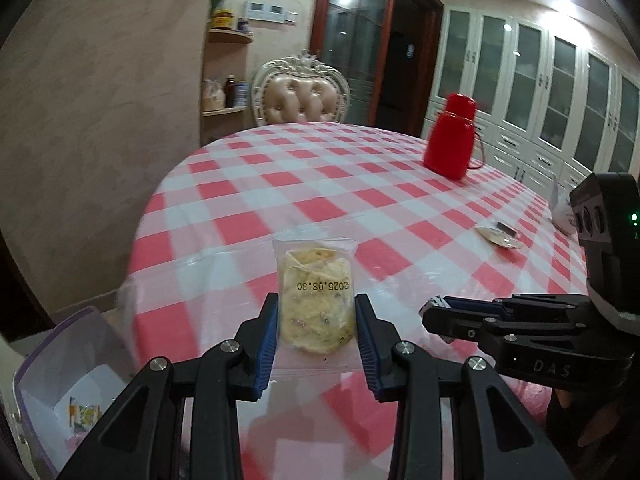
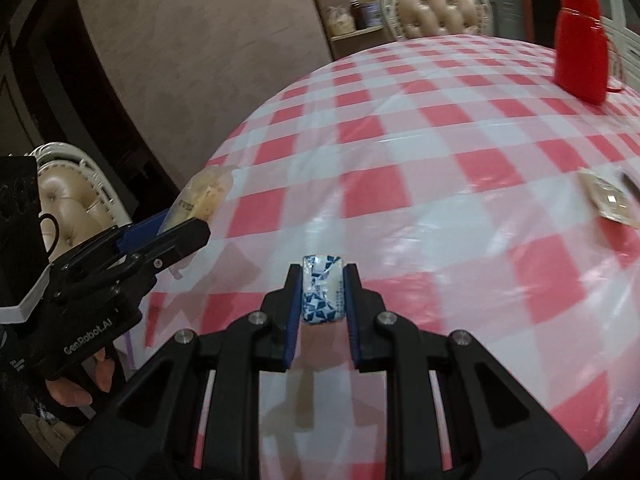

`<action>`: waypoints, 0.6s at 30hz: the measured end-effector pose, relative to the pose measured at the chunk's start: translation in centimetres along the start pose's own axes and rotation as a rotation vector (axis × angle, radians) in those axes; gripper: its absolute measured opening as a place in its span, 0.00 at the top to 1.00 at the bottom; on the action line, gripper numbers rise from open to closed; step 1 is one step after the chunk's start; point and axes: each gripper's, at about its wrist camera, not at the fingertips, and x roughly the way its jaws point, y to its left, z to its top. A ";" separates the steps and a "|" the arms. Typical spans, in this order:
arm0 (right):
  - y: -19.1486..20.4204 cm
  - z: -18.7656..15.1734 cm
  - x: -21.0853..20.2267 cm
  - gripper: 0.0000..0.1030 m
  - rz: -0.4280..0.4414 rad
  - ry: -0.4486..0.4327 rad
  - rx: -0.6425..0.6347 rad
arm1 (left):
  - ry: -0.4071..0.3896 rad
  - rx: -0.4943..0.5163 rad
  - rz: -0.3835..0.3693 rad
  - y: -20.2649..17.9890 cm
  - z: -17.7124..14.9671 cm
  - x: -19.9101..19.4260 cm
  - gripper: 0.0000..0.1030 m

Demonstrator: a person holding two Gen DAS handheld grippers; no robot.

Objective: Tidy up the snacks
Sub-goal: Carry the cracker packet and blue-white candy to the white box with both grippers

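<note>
My left gripper (image 1: 316, 304) is shut on a clear packet with a pale yellow biscuit (image 1: 318, 300) in it, held above the red-and-white checked table (image 1: 304, 184). In the right wrist view the same left gripper (image 2: 188, 220) shows at the left with the biscuit packet (image 2: 204, 196) sticking out of it. My right gripper (image 2: 322, 276) is shut on a small blue-and-white wrapped candy (image 2: 322, 292), also above the table. From the left wrist camera, the right gripper (image 1: 434, 310) reaches in from the right, its tips pressed on a pale wrapper end.
A red thermos jug (image 1: 450, 136) stands at the far right of the table. A flat brown snack packet (image 2: 608, 198) lies on the cloth at the right. A clear plastic container (image 1: 64, 388) sits at the lower left, off the table's edge. Padded chairs (image 1: 300, 96) stand around the table.
</note>
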 end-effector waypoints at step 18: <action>12.7 0.5 5.9 0.77 0.137 0.035 -0.197 | -0.051 -0.169 0.143 11.9 -3.1 -4.5 0.64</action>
